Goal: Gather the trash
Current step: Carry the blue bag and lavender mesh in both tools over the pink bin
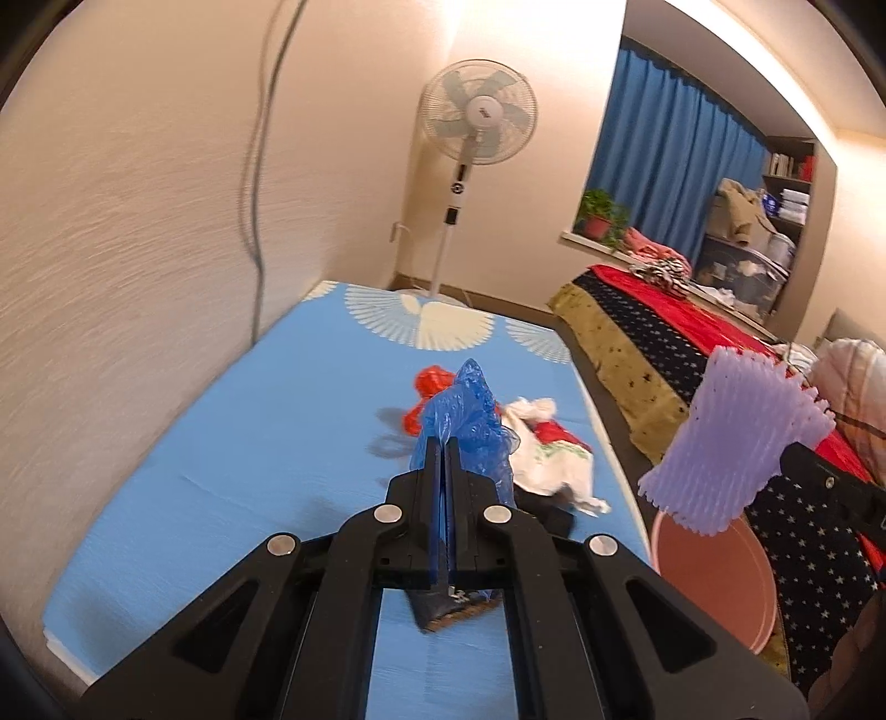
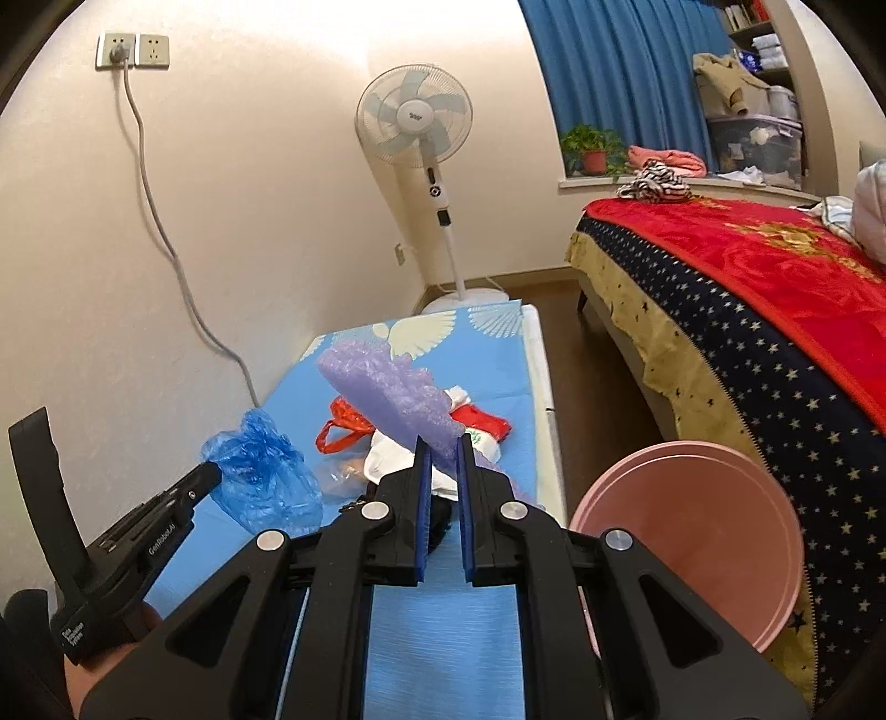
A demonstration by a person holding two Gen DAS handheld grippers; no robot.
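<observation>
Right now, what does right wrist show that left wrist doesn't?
Only right wrist: the wall sockets with a plug in one, and the left gripper seen from outside, shut on the blue plastic bag.

Only left wrist: the right gripper seen from outside, holding the purple foam net, and a dark scrap under the left gripper's fingers.

Both: the pink basin, the red bag, the white bag on the blue table cover, the standing fan, and the bed.
</observation>
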